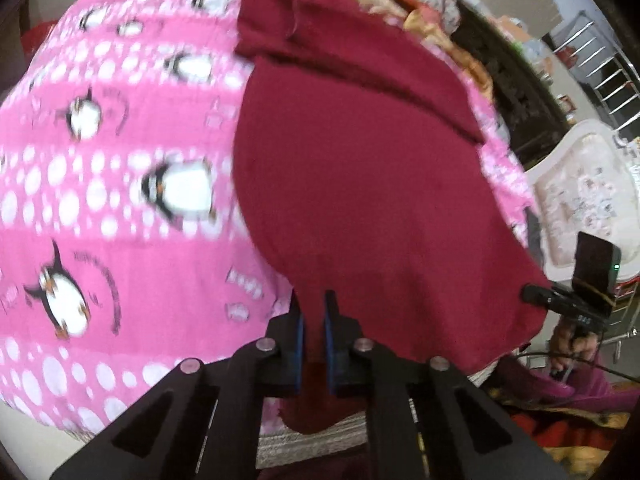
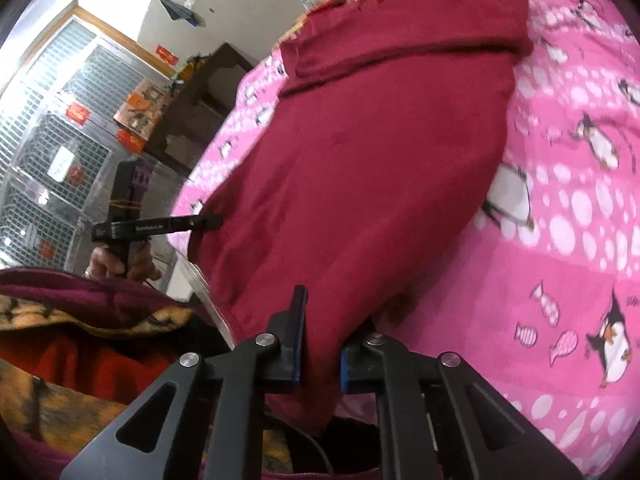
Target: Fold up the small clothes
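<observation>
A dark red garment (image 1: 360, 168) lies spread on a pink penguin-print blanket (image 1: 100, 168), its far end folded over. My left gripper (image 1: 313, 300) is shut on the garment's near edge, with cloth pinched between the blue pads. In the right wrist view the same garment (image 2: 360, 168) drapes over my right gripper (image 2: 320, 320), whose jaws are closed on its near corner; the right finger is hidden under the cloth. Each gripper shows in the other's view, the right one (image 1: 536, 294) and the left one (image 2: 208, 222), at the garment's near corners.
The pink blanket (image 2: 580, 208) covers the bed. Patterned bedding (image 1: 420, 12) lies at the far end. A dark wooden cabinet (image 2: 200, 96) and wire racks (image 2: 60, 140) stand beside the bed. A white ornate chair (image 1: 580, 192) is at the right.
</observation>
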A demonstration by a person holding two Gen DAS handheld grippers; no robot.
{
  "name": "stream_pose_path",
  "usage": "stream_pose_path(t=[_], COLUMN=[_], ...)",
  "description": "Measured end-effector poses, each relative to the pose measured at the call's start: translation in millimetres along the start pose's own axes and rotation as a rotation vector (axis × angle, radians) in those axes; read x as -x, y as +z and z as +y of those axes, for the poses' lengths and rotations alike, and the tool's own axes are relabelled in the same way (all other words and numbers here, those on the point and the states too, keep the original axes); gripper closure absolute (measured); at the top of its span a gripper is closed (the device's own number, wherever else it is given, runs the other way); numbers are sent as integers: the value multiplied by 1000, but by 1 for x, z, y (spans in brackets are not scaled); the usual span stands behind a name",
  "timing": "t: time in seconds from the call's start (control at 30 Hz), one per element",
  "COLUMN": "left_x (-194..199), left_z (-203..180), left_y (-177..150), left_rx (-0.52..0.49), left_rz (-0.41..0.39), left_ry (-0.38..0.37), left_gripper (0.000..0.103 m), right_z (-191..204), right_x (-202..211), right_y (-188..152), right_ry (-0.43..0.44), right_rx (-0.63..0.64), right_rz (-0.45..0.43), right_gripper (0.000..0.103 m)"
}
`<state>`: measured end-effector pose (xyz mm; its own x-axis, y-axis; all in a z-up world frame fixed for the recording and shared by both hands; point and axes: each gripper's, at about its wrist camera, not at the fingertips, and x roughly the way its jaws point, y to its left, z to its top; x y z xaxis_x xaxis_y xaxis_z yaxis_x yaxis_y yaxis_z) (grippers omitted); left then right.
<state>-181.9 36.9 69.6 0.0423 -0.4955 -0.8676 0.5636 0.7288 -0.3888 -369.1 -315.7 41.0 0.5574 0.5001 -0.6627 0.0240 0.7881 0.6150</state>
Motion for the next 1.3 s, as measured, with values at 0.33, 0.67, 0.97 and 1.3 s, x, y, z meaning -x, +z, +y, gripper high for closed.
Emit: stream_pose_path(t=[0.33, 0.67, 0.97, 1.3], left_x=[28, -2, -46, -80], left_z=[-12, -24, -15, 11], left_y=[77, 185, 275, 306], left_rx=[24, 41, 59, 105], left_rz=[-232, -354, -356, -276], left_ry=[-23, 53, 100, 2], left_gripper=[95, 95, 95, 78], right_z=[-1, -37, -85, -147], right_x=[34, 34, 8, -20], right_y=[65, 166, 247, 274], right_ry=[-44, -148, -213, -146], right_rx=[31, -34, -114, -280], right_rz=[-197, -365, -376, -330], right_gripper=[89, 90, 90, 81])
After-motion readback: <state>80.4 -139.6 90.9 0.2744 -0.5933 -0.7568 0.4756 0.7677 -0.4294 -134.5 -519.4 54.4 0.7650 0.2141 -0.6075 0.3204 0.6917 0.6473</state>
